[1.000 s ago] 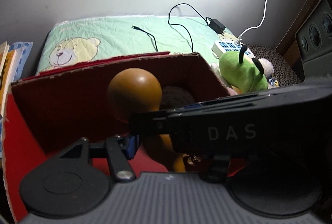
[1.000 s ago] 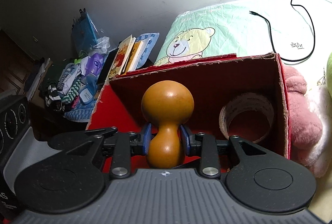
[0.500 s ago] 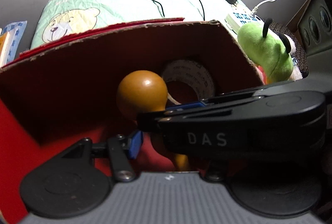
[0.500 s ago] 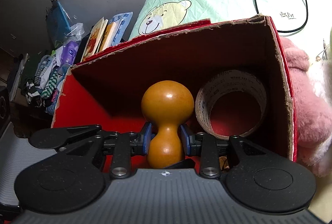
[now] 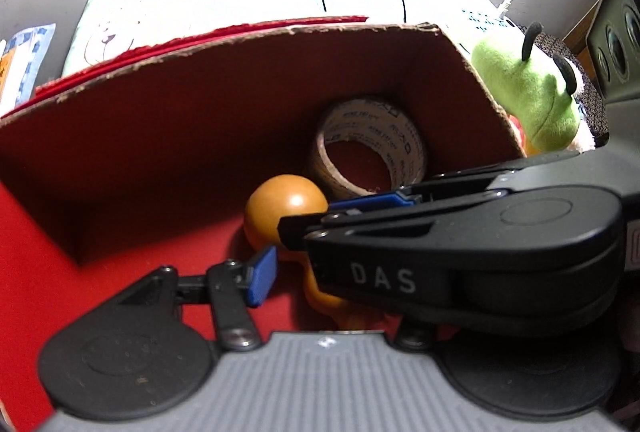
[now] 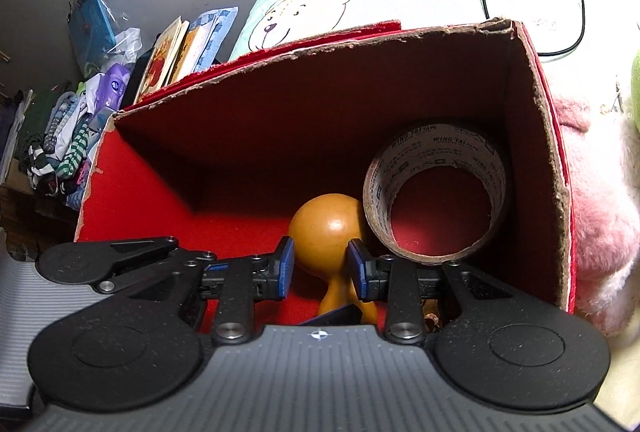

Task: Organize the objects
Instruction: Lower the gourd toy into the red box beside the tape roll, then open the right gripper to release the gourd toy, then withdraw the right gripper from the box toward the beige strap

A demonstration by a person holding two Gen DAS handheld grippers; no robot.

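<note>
Gourd: the orange wooden gourd lies on the red floor of the cardboard box, its round head touching the tape roll, its narrow neck pointing back toward me.
Right gripper: my right gripper has its blue pads parted, one on each side of the neck, with a gap showing on both sides; I judge the gourd released and resting on its own.
Left gripper: my left gripper sits close beside the right one, whose black body crosses the view and hides my far finger; the one blue pad I see stands clear of the gourd, but I cannot tell how wide the jaws stand.
Tape roll: the brown packing tape roll stands on edge in the box's right corner.
Outside the box: a pink plush presses the right wall; a green plush toy sits beyond it.
Risk: pulling out crooked, a pad could catch the neck and drag the gourd; a knock could roll the tape; my two grippers, crowded together, could collide.
</note>
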